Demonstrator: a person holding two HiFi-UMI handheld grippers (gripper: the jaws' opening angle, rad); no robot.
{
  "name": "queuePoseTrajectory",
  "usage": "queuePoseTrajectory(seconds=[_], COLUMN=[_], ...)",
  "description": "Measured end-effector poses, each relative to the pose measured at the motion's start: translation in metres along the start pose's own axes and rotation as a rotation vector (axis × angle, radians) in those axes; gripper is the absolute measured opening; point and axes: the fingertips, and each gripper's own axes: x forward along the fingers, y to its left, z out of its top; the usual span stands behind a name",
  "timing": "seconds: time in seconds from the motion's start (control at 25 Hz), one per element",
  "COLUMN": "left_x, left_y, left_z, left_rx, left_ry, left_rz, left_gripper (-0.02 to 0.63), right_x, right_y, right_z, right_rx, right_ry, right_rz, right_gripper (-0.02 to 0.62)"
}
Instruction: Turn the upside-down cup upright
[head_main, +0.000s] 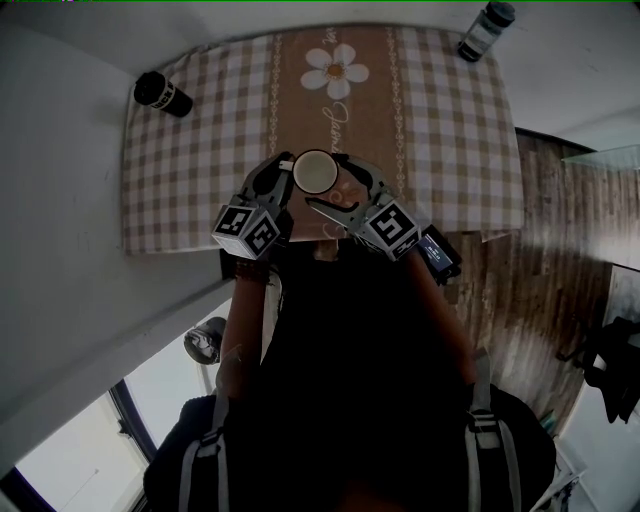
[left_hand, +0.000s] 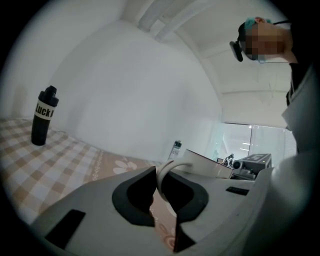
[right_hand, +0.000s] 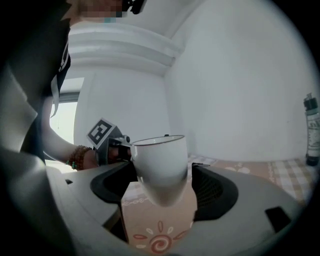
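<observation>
Here, the surface (head_main: 200, 150), under a checked cloth with a flowered band down its middle, fills the top of the head view. Both tongs meet over its near edge. The left tongs (left_hand: 159, 187) are clenched on the handle (left_hand: 169, 169) of the cup (head_main: 316, 172), holding it clear of the cloth. The right tongs (right_hand: 160, 187) stand released, with the jaws wide to either side of the cup's body and the pads not pressing it. A black bottle (head_main: 162, 94) stands upright near the far left corner, a dark bottle (head_main: 485, 30) near the far right. The white cup sits mouth up.
</observation>
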Motion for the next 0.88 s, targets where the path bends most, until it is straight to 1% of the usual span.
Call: queuePoseTrajectory(seconds=[0.08,0.28,0.4,0.6,0.76,0.8,0.88], left_x=[0.002,0.004,0.004,0.008,0.01,0.01,0.012], left_y=[-0.01,-0.021,-0.028,-0.038,-0.037,-0.036,-0.035], left_z=[0.001,-0.001,-0.002,-0.011,-0.014,-0.016,-0.016], left_rx=[0.01,0.056,0.067,0.017,0.0,-0.015,-0.077], left_ry=[-0.014,-0.016,-0.018,0.015,0.02,0.016,-0.002], left_rz=[-0.038,-0.07,-0.115,-0.186,-0.211,-0.213,-0.203], left_gripper=[0.034,0.034,0.034,0.032,0.032,0.032,0.031], right_x=[-0.001,-0.002,-0.003,-0.005,-0.004,-0.004,-0.004], right_y=[0.0,0.002,0.007,0.012,0.013,0.012,0.009], right_z=[0.003,0.003,0.002,0.003,0.005,0.006,0.01], right_rx=[-0.013,-0.03,-0.047,-0.064,-0.064,-0.062,-0.048], right_ry=[-0.002,-0.008,-0.009,-0.012,-0.026,-0.033,-0.056], right_rz=[0.004,0.008,0.029,0.063,0.065,0.059,0.047], right_gripper=[0.394,0.396,0.402,0.414,0.416,0.416,0.416])
